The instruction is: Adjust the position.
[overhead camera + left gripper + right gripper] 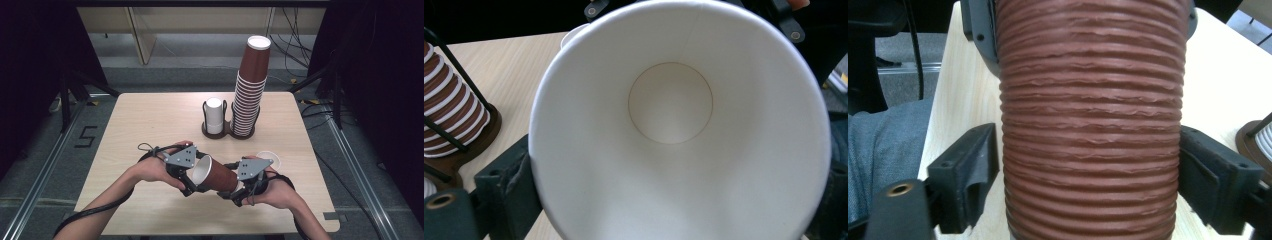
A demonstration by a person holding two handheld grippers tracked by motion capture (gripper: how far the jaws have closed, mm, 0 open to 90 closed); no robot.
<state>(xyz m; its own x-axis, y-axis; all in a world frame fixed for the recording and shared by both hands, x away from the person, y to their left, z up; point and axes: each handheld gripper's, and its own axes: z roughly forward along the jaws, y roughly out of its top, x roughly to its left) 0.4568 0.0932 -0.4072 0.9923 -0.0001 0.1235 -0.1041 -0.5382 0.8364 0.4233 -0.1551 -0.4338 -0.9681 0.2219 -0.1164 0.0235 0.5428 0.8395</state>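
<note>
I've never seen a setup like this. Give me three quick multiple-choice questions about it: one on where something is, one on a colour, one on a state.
1. Where is the tall brown stack? A in the rack; B on the floor; C in a hand.
2. What colour is the held cup inside? A brown; B white; C blue.
3. How does the held cup lie? A upright; B upside down; C on its side.

A: it stands in the rack beside the white stack.
B: the left gripper view shows a white interior.
C: it lies level between the left hand-held gripper and the right hand-held gripper.
</note>
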